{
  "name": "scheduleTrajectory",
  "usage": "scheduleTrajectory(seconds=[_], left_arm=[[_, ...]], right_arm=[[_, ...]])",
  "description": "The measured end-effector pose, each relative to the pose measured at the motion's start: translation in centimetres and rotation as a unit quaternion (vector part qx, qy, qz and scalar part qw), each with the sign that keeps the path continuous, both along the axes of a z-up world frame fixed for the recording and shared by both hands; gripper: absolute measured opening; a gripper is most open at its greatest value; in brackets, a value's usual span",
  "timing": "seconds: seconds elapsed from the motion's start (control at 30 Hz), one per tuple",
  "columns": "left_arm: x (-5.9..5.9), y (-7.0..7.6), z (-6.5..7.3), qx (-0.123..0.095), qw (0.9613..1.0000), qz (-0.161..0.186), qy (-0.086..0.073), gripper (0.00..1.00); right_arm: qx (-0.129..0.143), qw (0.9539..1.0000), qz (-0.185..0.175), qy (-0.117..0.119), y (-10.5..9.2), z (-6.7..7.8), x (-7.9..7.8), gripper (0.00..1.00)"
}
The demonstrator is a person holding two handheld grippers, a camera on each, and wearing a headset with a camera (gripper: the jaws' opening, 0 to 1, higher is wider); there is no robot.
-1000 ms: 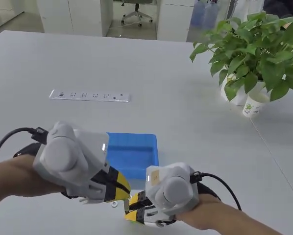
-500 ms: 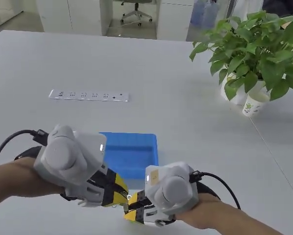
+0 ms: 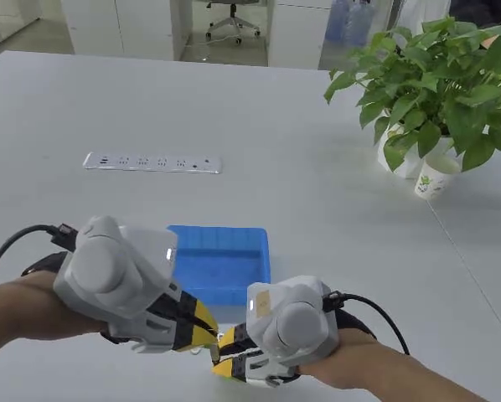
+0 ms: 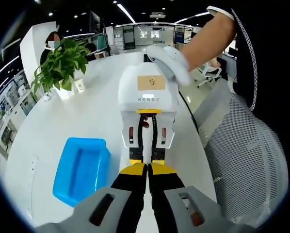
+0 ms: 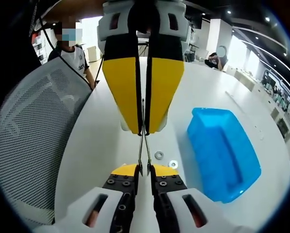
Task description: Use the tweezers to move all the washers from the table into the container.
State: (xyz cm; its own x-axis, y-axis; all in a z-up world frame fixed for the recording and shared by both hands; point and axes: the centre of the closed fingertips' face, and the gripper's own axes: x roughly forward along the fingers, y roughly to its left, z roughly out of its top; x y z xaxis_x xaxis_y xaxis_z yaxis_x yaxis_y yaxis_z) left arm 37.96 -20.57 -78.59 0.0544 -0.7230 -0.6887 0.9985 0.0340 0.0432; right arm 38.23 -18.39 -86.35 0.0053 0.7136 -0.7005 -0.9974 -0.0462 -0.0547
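Over the last 1 second I drew the left gripper (image 3: 207, 333) slightly away from the blue container (image 3: 225, 255), down and to the left of it. The container's near-left corner, which the gripper had covered before, came into sight.

Container (image 3: 221, 251) bright blue, plain. Table (image 3: 276, 134) pale grey-white, plain. My left gripper (image 4: 148, 169): light grey shell, jaws black and yellow. My right gripper (image 5: 145, 170): white shell, black jaws with yellow tips, tan label (image 4: 151, 83) on top. Tweezers (image 5: 143, 145) silvery metal. Washers (image 5: 158, 155) silver. Cable (image 3: 20, 230) to my left gripper black. Power strip (image 3: 152, 163) white with dark sockets. Plant (image 3: 435, 75) green leaves, pot (image 3: 399, 159) white; cup (image 3: 432, 178) beside it white with green print. Chair (image 5: 33, 131) grey-white mesh, fine dotted pattern.
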Motion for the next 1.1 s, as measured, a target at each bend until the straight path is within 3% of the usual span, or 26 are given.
scheduleTrajectory(seconds=[0.53, 1.1], left_arm=[[0.5, 1.2, 0.5, 0.008, 0.9999, -0.004, -0.015, 0.05], [1.2, 2.1, 0.5, 0.017, 0.9998, -0.004, -0.011, 0.05]], right_arm=[[0.011, 0.9999, -0.006, -0.009, 1.0, 0.5, 0.8, 0.13], [0.013, 0.9999, -0.007, -0.005, 1.8, -0.2, 1.7, 0.13]])
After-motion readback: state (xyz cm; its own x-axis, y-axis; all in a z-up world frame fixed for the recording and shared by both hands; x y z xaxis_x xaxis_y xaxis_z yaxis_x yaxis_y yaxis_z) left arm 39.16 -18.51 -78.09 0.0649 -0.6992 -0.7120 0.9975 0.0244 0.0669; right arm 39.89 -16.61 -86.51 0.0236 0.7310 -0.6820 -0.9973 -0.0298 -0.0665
